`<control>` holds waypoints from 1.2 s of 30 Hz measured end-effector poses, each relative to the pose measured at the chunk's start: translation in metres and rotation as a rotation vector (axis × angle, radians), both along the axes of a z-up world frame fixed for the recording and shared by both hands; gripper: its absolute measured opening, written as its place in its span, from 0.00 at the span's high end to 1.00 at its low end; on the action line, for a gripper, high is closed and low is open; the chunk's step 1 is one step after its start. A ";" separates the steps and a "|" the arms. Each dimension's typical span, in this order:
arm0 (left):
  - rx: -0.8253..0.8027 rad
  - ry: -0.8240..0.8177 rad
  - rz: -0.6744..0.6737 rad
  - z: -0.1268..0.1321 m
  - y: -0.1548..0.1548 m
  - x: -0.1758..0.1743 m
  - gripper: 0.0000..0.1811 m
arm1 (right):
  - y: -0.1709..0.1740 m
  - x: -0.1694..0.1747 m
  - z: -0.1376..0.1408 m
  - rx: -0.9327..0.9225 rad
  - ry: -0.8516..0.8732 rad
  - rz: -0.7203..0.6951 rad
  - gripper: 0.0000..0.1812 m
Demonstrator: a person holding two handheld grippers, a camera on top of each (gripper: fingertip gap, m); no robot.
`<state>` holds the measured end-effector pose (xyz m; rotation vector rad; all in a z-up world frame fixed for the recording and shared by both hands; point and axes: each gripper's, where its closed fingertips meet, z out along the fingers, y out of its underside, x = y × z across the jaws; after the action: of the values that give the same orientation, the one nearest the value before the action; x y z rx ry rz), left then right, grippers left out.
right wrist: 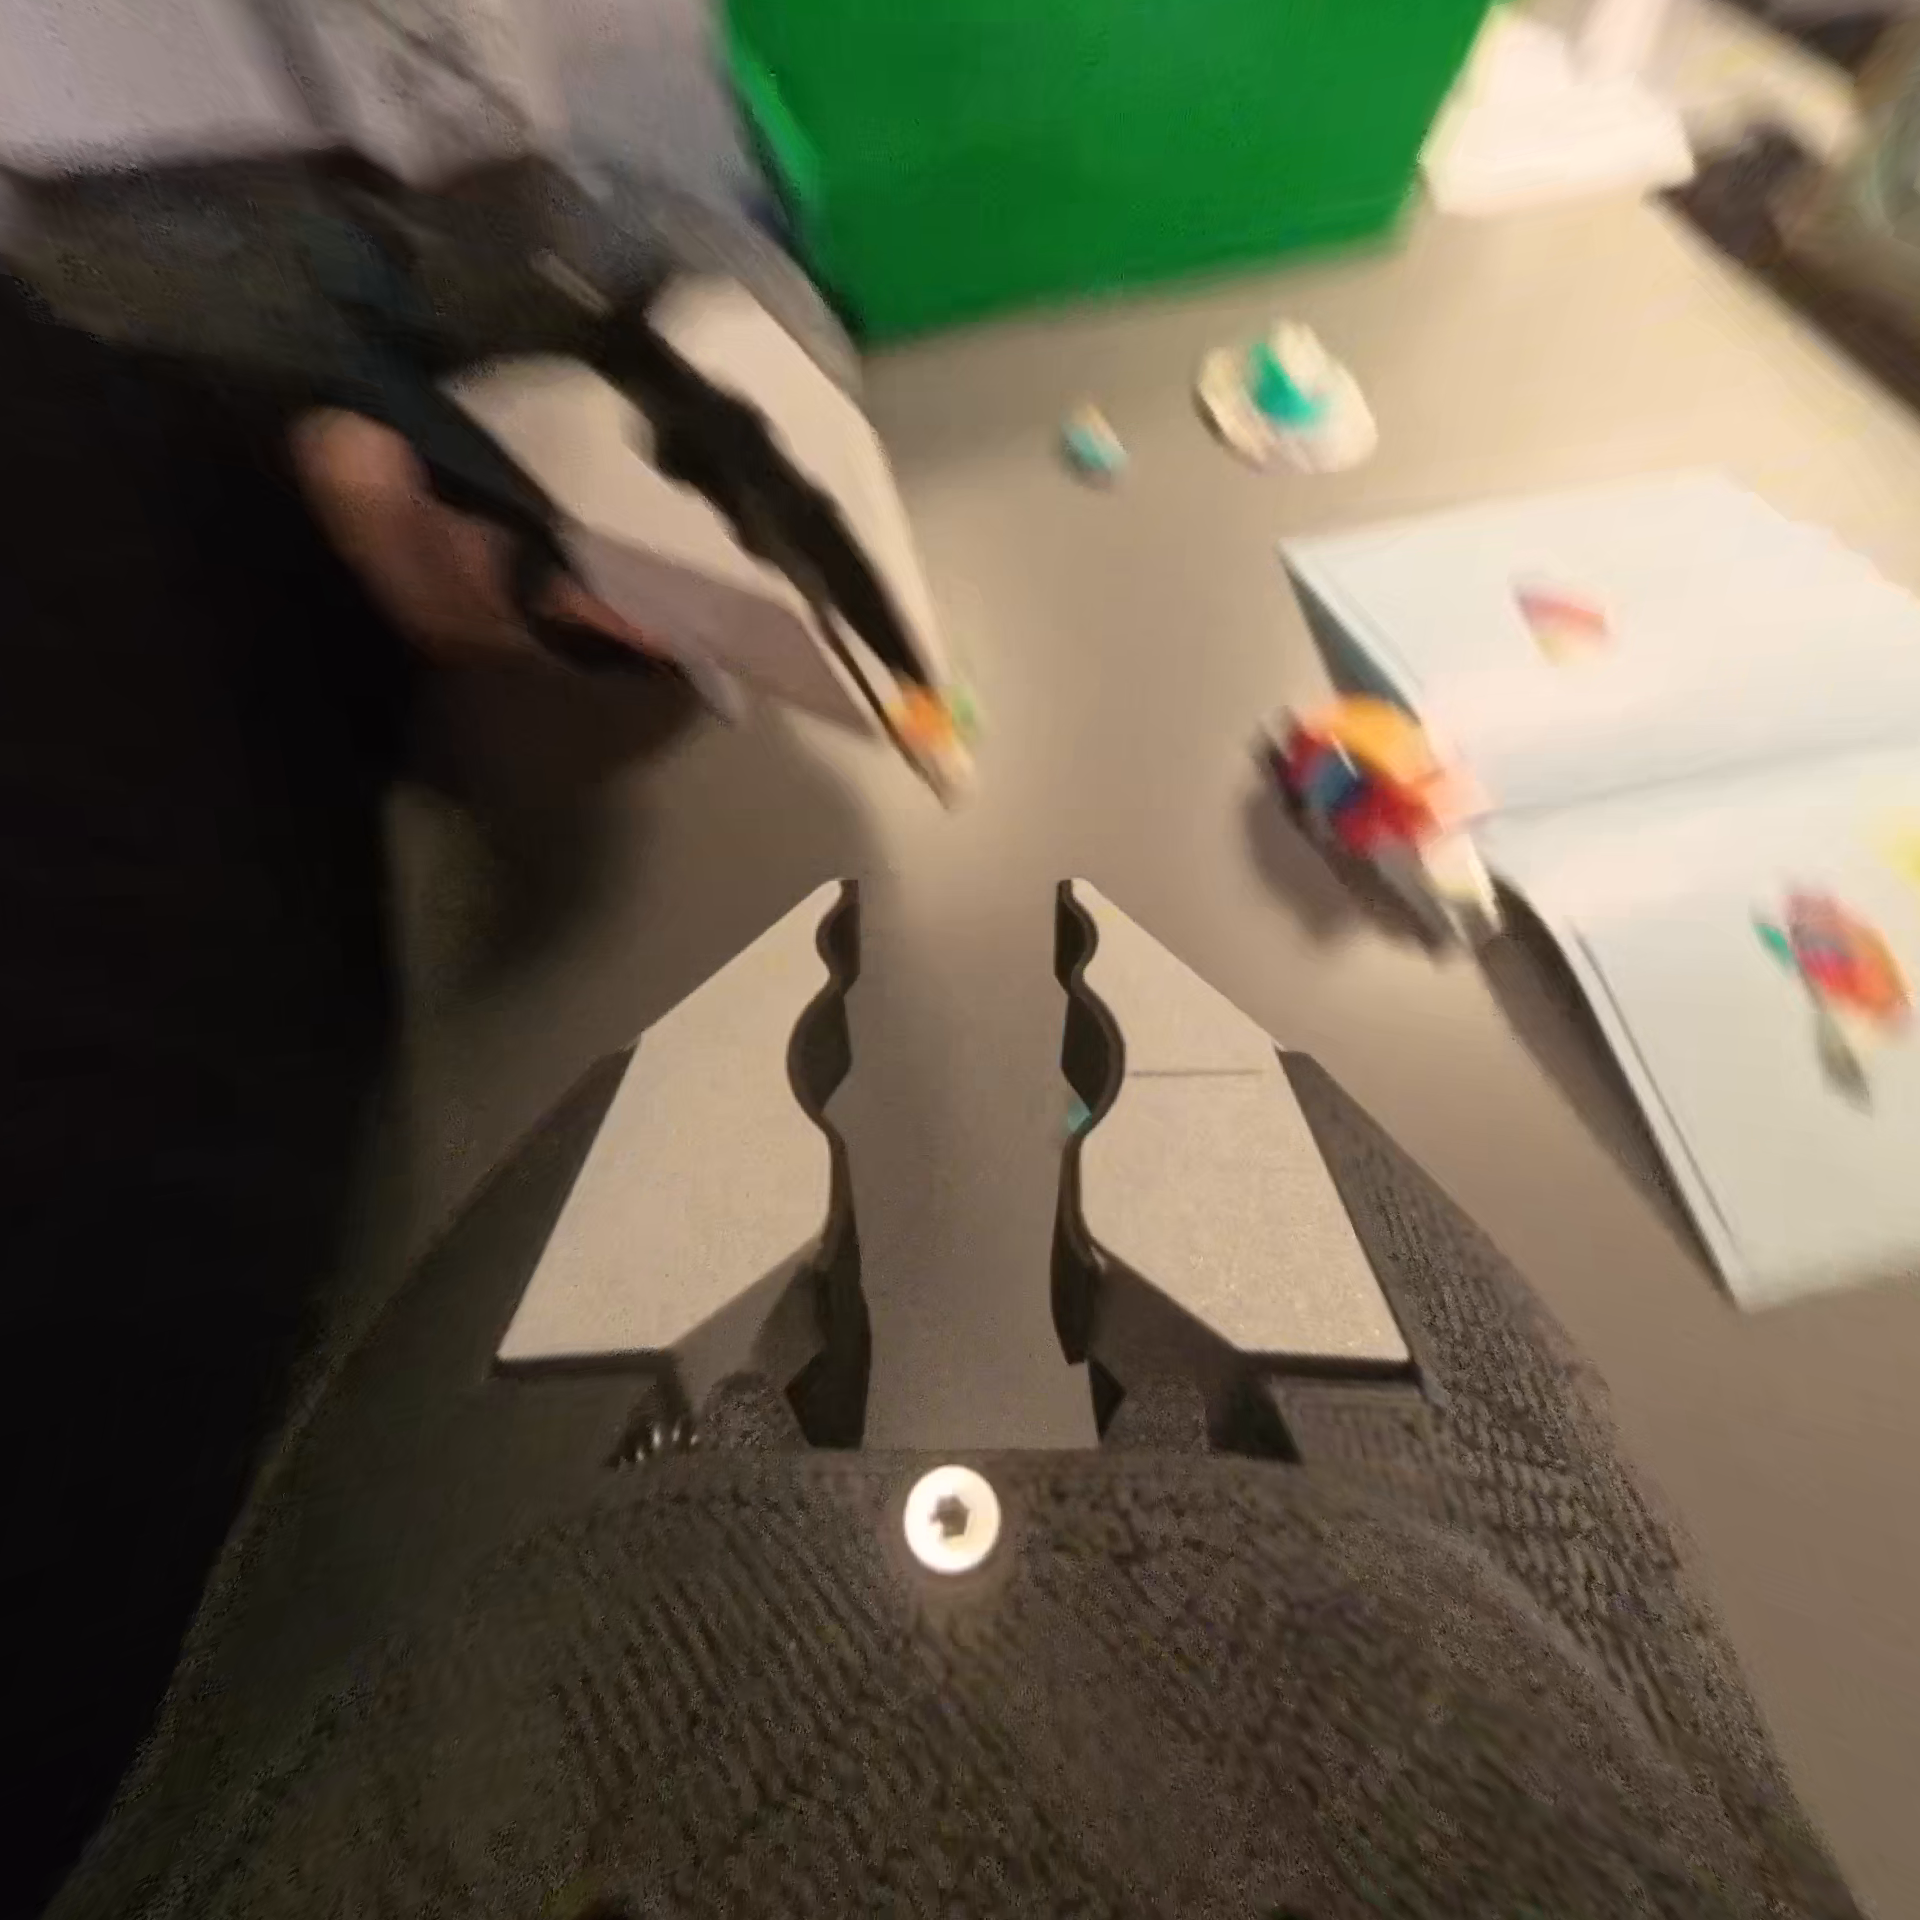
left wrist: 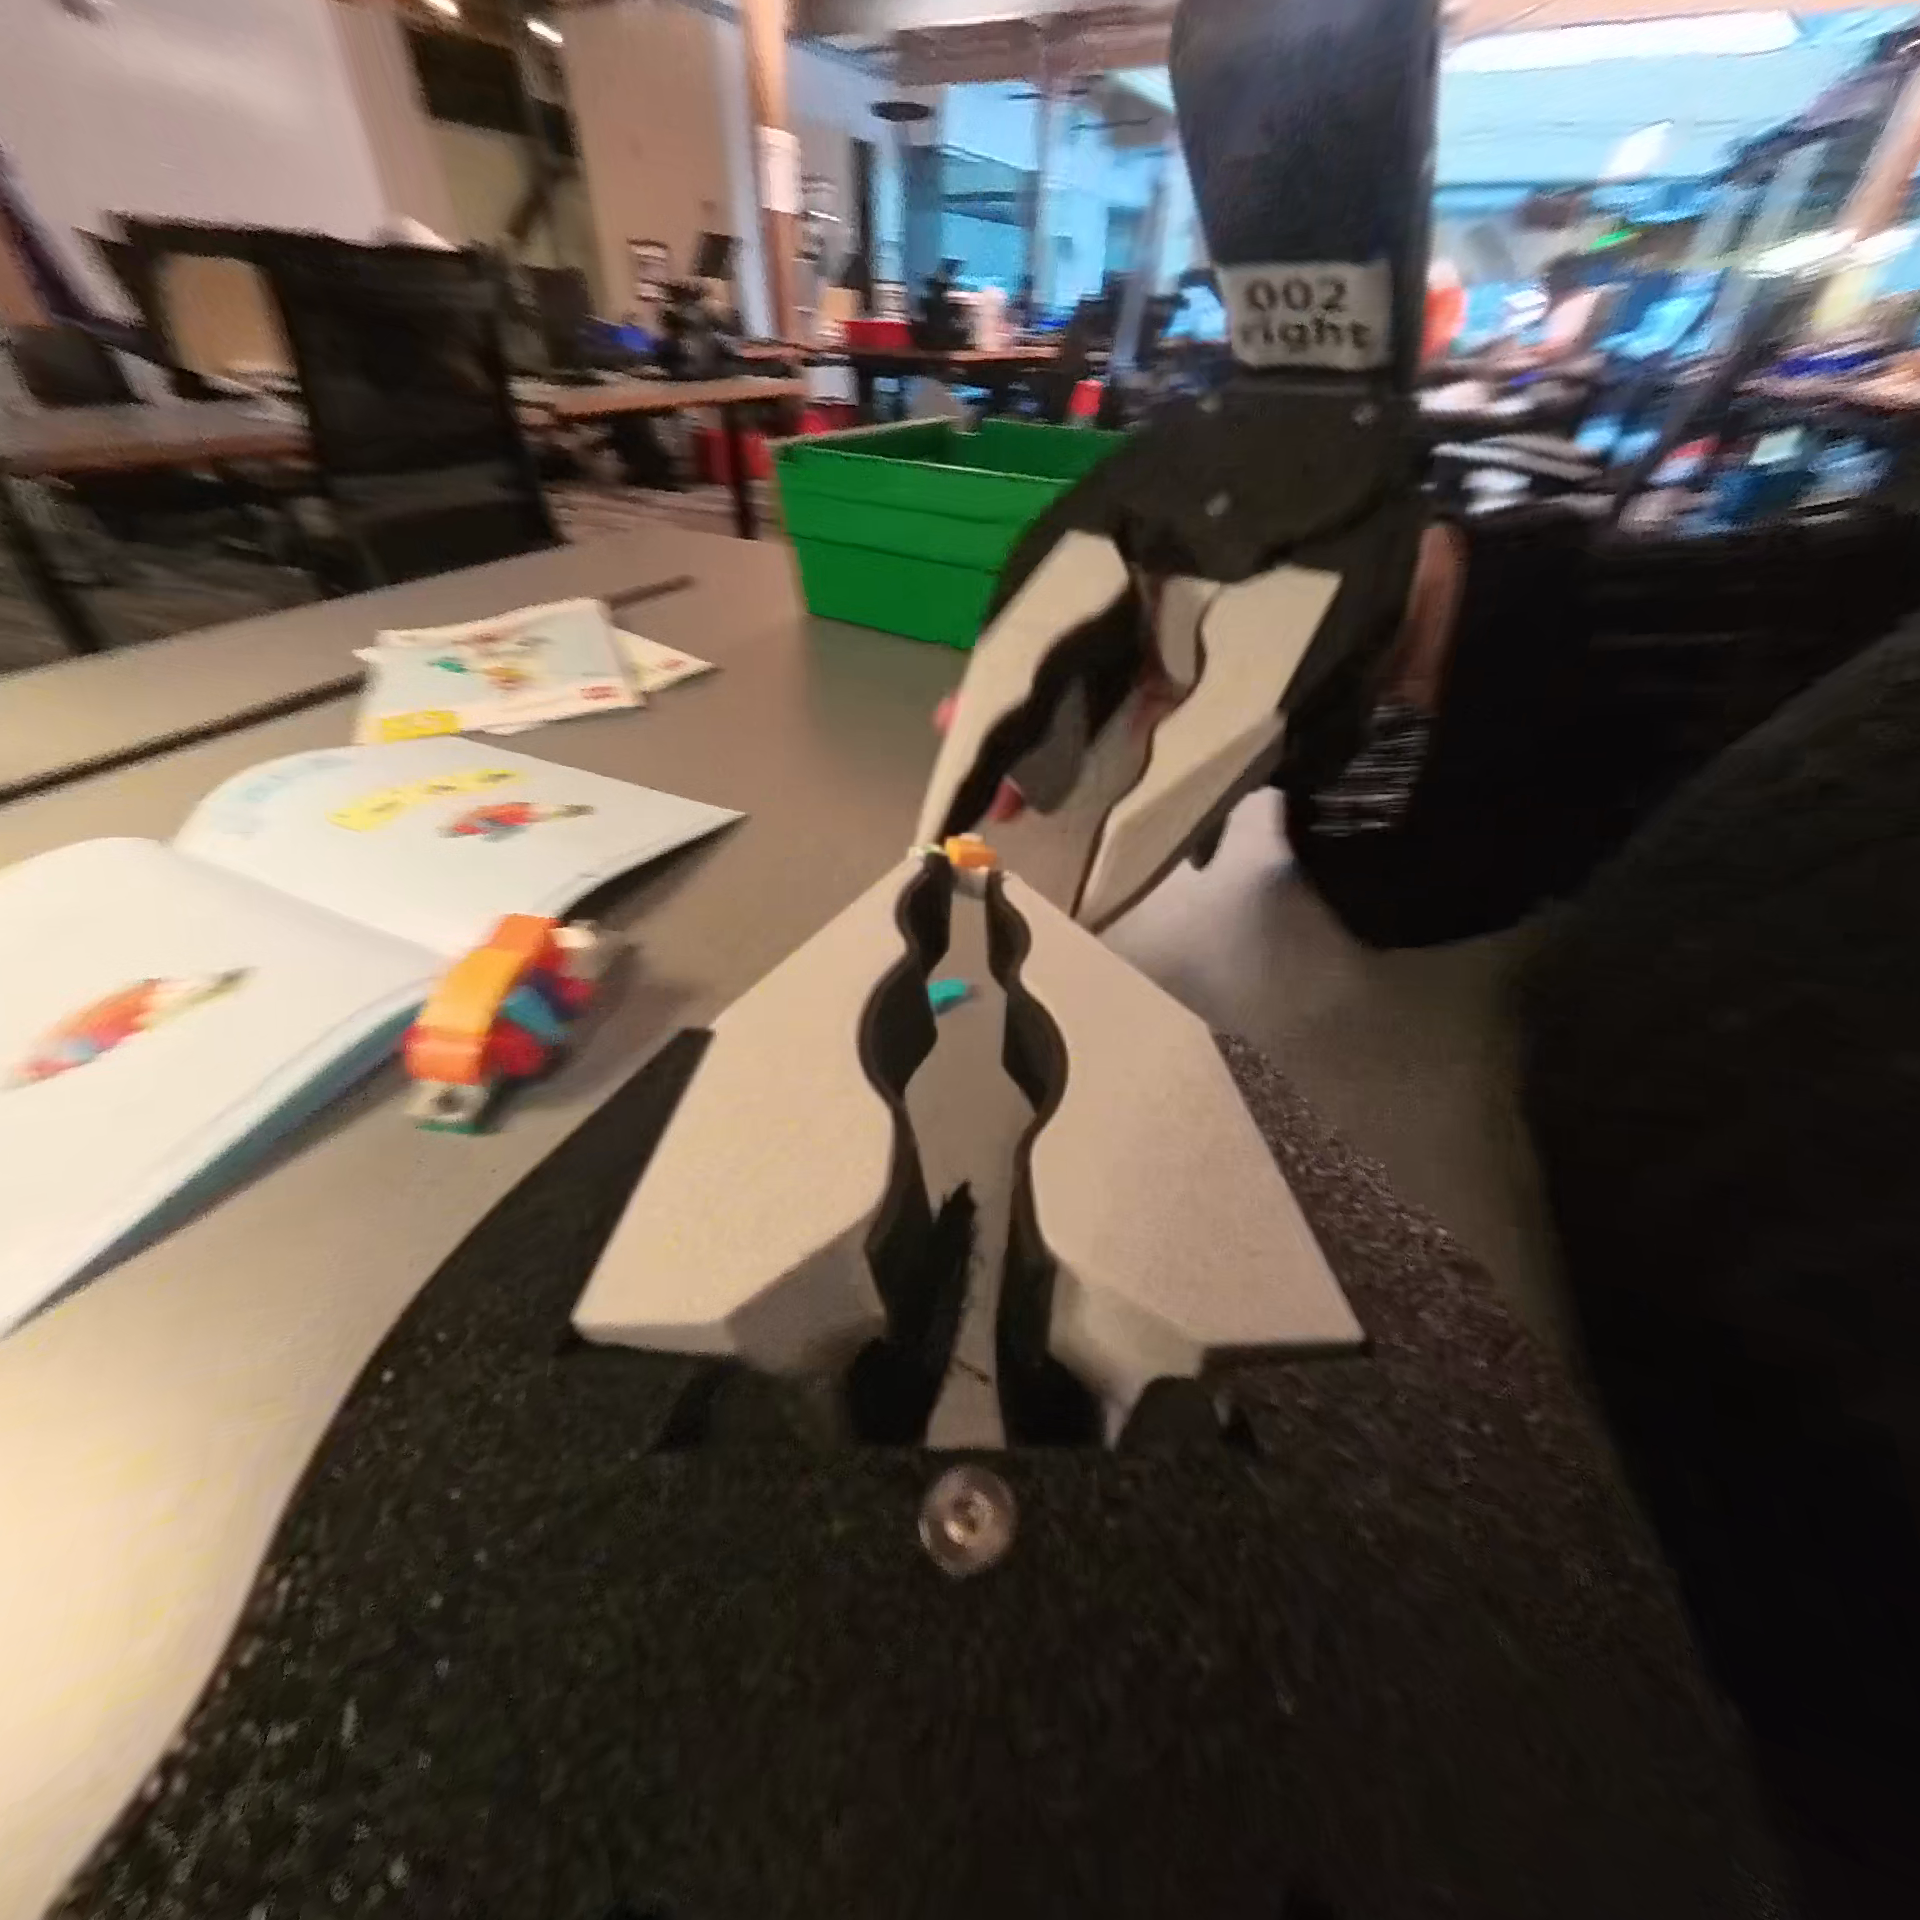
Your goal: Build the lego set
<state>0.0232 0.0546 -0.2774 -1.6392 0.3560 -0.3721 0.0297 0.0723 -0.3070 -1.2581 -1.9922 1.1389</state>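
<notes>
My left gripper (left wrist: pixel 961 873) is shut on a small orange, white and green lego piece (left wrist: pixel 971 854) and holds it above the grey table. It also shows in the right wrist view (right wrist: pixel 925 727), upper left, blurred, with the piece (right wrist: pixel 930 717) at its tip. My right gripper (right wrist: pixel 956 888) is open and empty; in the left wrist view (left wrist: pixel 1023 868) it points down, its fingertips right beside the held piece. A partly built orange, red and blue lego model (left wrist: pixel 499 1013) (right wrist: pixel 1361 769) lies beside the open instruction booklet (left wrist: pixel 260 935) (right wrist: pixel 1662 831).
A green bin (left wrist: pixel 914 520) (right wrist: pixel 1091 156) stands at the back of the table. A loose teal piece (left wrist: pixel 951 992) (right wrist: pixel 1091 442) and a clear bag with teal parts (right wrist: pixel 1283 410) lie nearby. More booklets (left wrist: pixel 520 665) lie farther back. A person's dark clothing fills the right. Both grippers' tips are close together, under 4 cm apart.
</notes>
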 end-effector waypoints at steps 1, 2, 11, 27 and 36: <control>-0.015 -0.044 -0.054 0.001 -0.002 0.007 0.97 | -0.017 0.003 0.019 -0.052 0.082 0.095 0.81; -0.023 -0.076 -0.101 0.002 -0.005 0.013 0.97 | -0.030 0.007 0.035 -0.092 0.146 0.175 0.83; -0.032 -0.119 -0.240 0.004 -0.014 0.029 0.97 | -0.039 0.015 0.038 0.008 0.159 0.308 0.95; 0.023 -0.159 -0.267 0.013 -0.019 0.027 0.98 | -0.042 0.015 0.044 0.108 0.228 0.317 0.97; 0.129 -0.122 -0.167 0.022 -0.016 0.017 0.98 | -0.039 0.005 0.054 0.151 0.349 0.186 0.97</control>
<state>0.0404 0.0382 -0.2549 -1.4574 0.4175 -0.5606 0.0343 0.0337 -0.2533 -0.7518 -1.9135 1.1773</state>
